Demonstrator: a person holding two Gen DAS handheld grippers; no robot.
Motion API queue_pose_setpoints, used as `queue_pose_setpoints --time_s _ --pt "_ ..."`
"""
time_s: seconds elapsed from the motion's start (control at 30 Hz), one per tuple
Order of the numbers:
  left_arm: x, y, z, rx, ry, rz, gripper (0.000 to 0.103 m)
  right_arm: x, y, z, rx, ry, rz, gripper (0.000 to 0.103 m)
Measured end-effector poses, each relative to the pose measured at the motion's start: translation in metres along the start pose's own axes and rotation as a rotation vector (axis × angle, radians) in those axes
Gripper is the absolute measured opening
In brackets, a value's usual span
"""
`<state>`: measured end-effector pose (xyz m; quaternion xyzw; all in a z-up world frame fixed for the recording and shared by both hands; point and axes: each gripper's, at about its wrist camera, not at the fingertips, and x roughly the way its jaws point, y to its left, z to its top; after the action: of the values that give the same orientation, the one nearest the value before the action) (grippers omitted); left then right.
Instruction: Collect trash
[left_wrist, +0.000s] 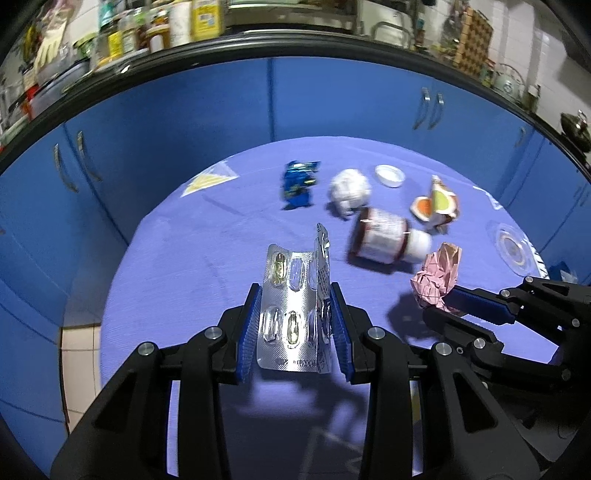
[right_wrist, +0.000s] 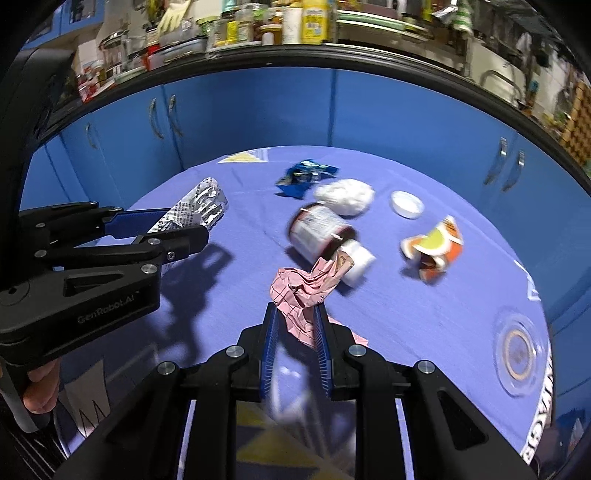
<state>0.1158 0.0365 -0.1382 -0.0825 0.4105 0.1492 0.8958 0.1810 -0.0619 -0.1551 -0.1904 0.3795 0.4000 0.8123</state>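
Currently, 2 items are being carried at once, both lifted clear of the surface (left_wrist: 166, 258).

Item 1: blister pack (left_wrist: 295, 302), silver foil, folded. The left gripper (left_wrist: 295, 314) is clamping its jaws on the pack's 2 side edges, lower centre of the left wrist view. Its long axis is running away from the camera, the free end pointing toward the top of the frame.

Item 2: pink crumpled paper (right_wrist: 301, 299). The right gripper (right_wrist: 295, 332) is pinching it between narrow-set jaws, centre of the right wrist view; the loose end is trailing up toward the brown bottle (right_wrist: 317, 230).

Items lying on the surface: brown bottle on its side, white cap toward the lower right; blue wrapper (right_wrist: 301, 177); white paper ball (right_wrist: 345, 195); white lid (right_wrist: 406, 203); orange crushed cup (right_wrist: 434, 247); clear plastic lid (right_wrist: 519, 350).

Step in hand, judged: transporting the held pair. No bin is showing in either view, so the next move is calling for finding one, then parting the jaws over it.
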Motion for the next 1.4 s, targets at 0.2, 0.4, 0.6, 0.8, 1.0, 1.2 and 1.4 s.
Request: queue_pose_setpoints --time_s 0.2,0.4,0.6,0.8,1.0,1.2,1.4 --pt "-0.006 -0.044 0.004 0.071 -0.016 -0.047 0.037 -0.024 -0.035 -0.022 0.071 -0.014 -0.062 0.02" --pt "-0.007 -0.091 0.006 0.141 -0.018 -0.097 0.037 -0.051 -0.073 -0.047 0.151 -0.03 -0.124 0.02" --pt "-0.009 -0.144 0.007 0.224 -0.022 -0.156 0.037 -0.077 -0.108 -0.072 0.233 -0.045 -0.204 0.02" --pt "-0.006 -0.192 0.005 0.293 -0.009 -0.21 0.037 -0.106 -0.142 -0.105 0.309 -0.036 -0.337 0.02" --pt "-0.011 -0.243 0.001 0.366 -0.016 -0.268 0.037 -0.131 -0.175 -0.136 0.403 -0.019 -0.439 0.02" --pt "-0.021 -0.275 0.0 0.415 -0.037 -0.303 0.037 -0.148 -0.202 -0.159 0.484 -0.01 -0.509 0.022" --pt "-0.022 -0.297 0.002 0.438 -0.038 -0.323 0.037 -0.161 -0.222 -0.176 0.578 -0.003 -0.63 0.069"
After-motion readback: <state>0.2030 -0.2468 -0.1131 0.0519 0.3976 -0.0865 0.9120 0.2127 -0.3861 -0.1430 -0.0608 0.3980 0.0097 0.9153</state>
